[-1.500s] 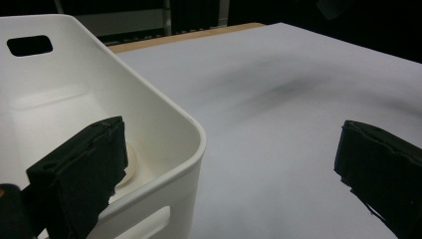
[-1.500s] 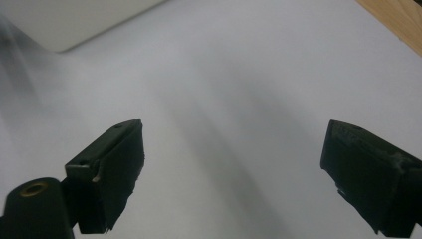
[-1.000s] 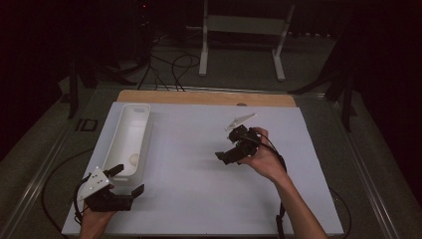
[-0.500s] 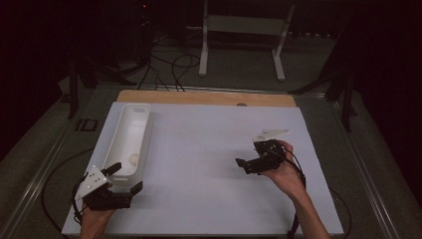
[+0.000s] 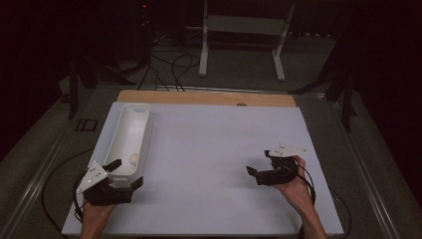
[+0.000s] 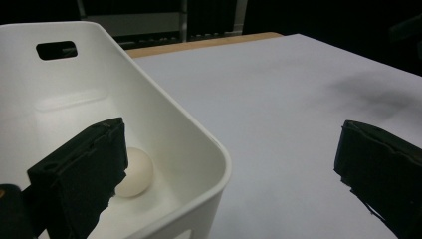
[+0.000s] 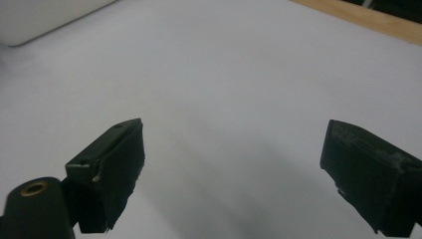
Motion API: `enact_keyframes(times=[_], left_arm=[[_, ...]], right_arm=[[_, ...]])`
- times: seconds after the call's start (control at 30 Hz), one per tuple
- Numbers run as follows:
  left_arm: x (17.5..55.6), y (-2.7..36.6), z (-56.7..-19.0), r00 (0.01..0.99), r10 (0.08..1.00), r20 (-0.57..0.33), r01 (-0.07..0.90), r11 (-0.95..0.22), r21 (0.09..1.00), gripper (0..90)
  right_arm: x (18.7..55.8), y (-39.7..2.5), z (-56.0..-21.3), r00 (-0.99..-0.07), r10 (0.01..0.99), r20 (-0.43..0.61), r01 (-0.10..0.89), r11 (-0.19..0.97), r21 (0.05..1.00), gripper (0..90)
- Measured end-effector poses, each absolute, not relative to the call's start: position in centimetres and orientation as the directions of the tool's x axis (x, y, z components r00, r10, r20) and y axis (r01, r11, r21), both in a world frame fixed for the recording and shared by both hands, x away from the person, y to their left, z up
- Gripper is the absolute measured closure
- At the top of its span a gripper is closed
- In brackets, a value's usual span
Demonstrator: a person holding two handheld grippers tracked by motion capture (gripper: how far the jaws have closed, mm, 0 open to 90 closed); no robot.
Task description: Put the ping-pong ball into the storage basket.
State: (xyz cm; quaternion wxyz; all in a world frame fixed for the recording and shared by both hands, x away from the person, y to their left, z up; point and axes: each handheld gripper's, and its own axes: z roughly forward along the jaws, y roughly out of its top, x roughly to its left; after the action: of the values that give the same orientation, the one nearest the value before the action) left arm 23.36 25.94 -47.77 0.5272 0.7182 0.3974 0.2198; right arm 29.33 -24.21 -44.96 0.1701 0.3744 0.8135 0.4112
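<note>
A long white plastic bin (image 5: 130, 139) lies along the left side of a white table (image 5: 209, 149), running from about seven o'clock up to ten o'clock in the high view. It is narrow and deep, with smooth rounded corners, a rolled rim and an oblong handle slot cut in its far end wall. Inside, near its close end, rests a small ball (image 6: 133, 172), off-white, matte and round, touching the bin's floor and sitting close to the near wall.

The left gripper (image 5: 124, 173), held in a hand at seven o'clock, has its jaws spread wide and holds nothing. The left gripper view shows one jaw inside the bin just beside the ball and the other outside over bare table, so the jaws straddle the bin's near corner.

The right gripper (image 5: 258, 166) sits at four o'clock, well apart from the bin, held in a hand (image 5: 293, 186) low over the table. Its jaws are also wide apart and empty, pointing toward the table's middle.
</note>
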Motion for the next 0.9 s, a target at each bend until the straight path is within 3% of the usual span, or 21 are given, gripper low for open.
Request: enact_keyframes(times=[0.4,0.9], left_arm=[[23.8,26.3,-47.9,0.577,0.809,-0.114,0.351,-0.120,0.928,1.0],[24.0,26.0,-48.0,0.578,0.809,-0.108,0.353,-0.129,0.927,1.0]], right_arm=[[27.5,-25.9,-45.9,-0.639,0.769,0.025,0.366,0.275,0.889,9.8],[26.0,-27.0,-46.3,-0.631,0.776,0.011,0.296,0.227,0.928,7.5]])
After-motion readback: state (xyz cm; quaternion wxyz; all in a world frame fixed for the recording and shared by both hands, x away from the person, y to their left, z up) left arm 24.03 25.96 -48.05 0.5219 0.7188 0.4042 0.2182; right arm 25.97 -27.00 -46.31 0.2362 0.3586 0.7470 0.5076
